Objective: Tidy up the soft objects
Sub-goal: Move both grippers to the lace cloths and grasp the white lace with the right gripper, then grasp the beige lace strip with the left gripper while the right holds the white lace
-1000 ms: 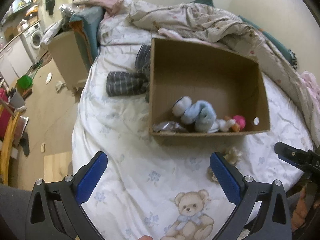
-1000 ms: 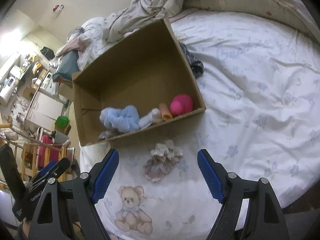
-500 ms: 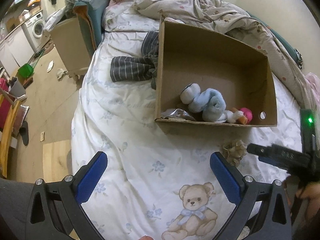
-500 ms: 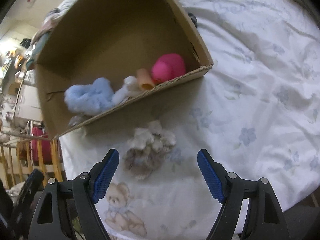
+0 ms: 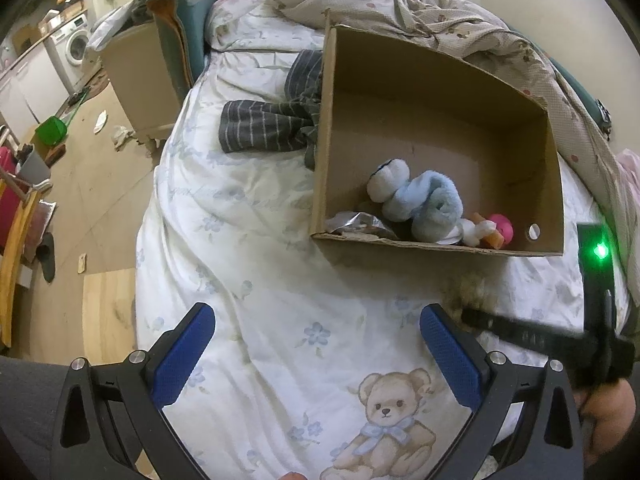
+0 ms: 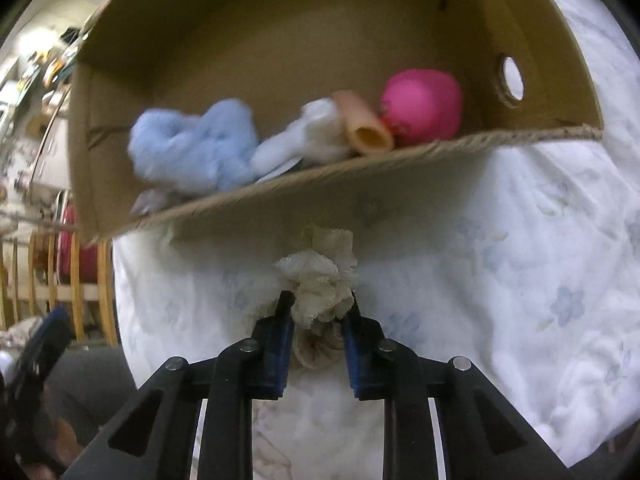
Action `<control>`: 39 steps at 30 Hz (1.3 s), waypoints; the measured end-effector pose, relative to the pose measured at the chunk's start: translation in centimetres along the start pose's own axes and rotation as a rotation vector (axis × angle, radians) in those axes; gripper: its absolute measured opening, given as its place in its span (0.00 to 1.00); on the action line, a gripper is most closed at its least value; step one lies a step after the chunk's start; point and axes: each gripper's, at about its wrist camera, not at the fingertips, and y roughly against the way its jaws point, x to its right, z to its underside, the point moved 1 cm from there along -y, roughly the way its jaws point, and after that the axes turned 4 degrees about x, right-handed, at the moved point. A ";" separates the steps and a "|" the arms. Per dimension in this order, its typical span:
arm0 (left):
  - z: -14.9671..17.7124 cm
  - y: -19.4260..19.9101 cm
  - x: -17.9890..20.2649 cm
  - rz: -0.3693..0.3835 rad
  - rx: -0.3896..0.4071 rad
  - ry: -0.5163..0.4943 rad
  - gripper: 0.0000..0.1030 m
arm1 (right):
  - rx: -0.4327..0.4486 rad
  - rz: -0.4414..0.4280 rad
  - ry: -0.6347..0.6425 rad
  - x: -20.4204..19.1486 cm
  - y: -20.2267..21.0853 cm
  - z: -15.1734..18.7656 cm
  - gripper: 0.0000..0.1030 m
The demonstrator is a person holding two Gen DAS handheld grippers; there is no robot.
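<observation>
A cream ruffled scrunchie [image 6: 320, 284] lies on the white floral bedsheet just in front of the cardboard box [image 6: 400, 152]. My right gripper [image 6: 318, 312] is shut on the scrunchie, its blue pads pressing both sides. In the left wrist view the scrunchie [image 5: 474, 290] shows blurred by the box [image 5: 440, 248], with the right gripper [image 5: 520, 330] on it. The box holds a light blue plush [image 5: 424, 204], a white soft toy [image 6: 316, 136], a peach tube [image 6: 364, 128] and a pink ball [image 6: 422, 108]. My left gripper [image 5: 316, 344] is open and empty above the sheet.
A grey striped garment [image 5: 272, 124] lies left of the box. A rumpled blanket [image 5: 440, 12] is heaped behind it. A teddy bear print [image 5: 388, 412] is on the sheet. The bed edge and floor are on the left [image 5: 80, 200].
My right gripper moved down and forward to the scrunchie and closed on it. The left gripper drifted slightly, staying open.
</observation>
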 end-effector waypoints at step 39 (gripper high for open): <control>7.7 -8.0 9.8 0.209 -0.396 -0.318 0.47 | 0.096 -0.096 -0.128 2.2 4.1 1.4 0.21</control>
